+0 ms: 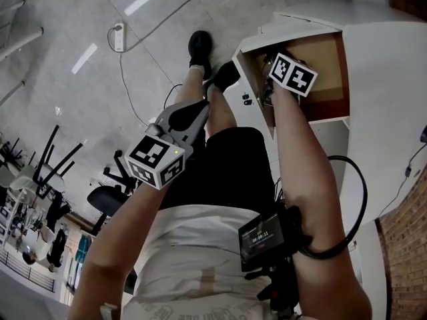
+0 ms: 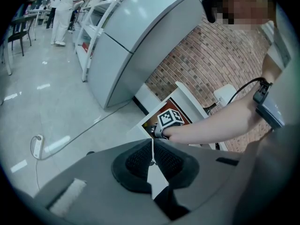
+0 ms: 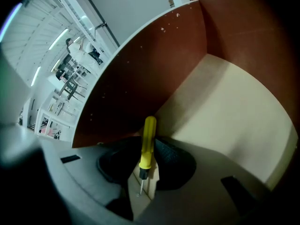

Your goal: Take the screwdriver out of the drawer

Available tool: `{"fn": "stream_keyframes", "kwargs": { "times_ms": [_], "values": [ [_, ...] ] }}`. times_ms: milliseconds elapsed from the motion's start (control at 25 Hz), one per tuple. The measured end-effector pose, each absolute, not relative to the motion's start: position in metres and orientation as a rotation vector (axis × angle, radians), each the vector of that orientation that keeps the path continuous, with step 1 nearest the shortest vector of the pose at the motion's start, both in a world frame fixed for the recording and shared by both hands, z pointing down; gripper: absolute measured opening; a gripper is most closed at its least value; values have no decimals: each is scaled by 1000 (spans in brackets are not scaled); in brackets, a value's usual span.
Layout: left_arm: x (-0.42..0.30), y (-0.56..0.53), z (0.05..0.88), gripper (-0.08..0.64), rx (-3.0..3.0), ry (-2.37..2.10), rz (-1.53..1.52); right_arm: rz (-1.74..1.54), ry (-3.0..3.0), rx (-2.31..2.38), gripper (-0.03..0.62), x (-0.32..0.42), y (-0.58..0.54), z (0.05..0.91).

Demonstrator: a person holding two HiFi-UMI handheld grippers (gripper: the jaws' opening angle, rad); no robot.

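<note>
Brown-walled, pale-floored drawer [image 3: 225,111] stands open around the right gripper [image 3: 149,167], while the left gripper [image 2: 152,159] hangs well outside it over the floor [image 2: 51,102], its jaws pressed together; the right jaws pinch the yellow-handled screwdriver [image 3: 148,142], handle reaching ahead of the jaws into the drawer, thin metal tip pointing back behind them
</note>
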State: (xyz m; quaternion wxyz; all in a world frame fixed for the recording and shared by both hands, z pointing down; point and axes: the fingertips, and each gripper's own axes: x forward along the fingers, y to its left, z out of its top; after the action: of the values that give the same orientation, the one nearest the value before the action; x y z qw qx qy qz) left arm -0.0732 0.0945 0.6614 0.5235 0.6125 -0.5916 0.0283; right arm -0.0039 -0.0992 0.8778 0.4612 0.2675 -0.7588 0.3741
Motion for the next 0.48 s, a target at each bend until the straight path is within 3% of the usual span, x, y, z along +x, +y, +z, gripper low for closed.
{"fn": "stream_keyframes", "kwargs": {
  "times_ms": [480],
  "values": [
    [-75,90,662,14,1485,-1396,80,951,-1874,634,67,2,-97,873]
  ]
}}
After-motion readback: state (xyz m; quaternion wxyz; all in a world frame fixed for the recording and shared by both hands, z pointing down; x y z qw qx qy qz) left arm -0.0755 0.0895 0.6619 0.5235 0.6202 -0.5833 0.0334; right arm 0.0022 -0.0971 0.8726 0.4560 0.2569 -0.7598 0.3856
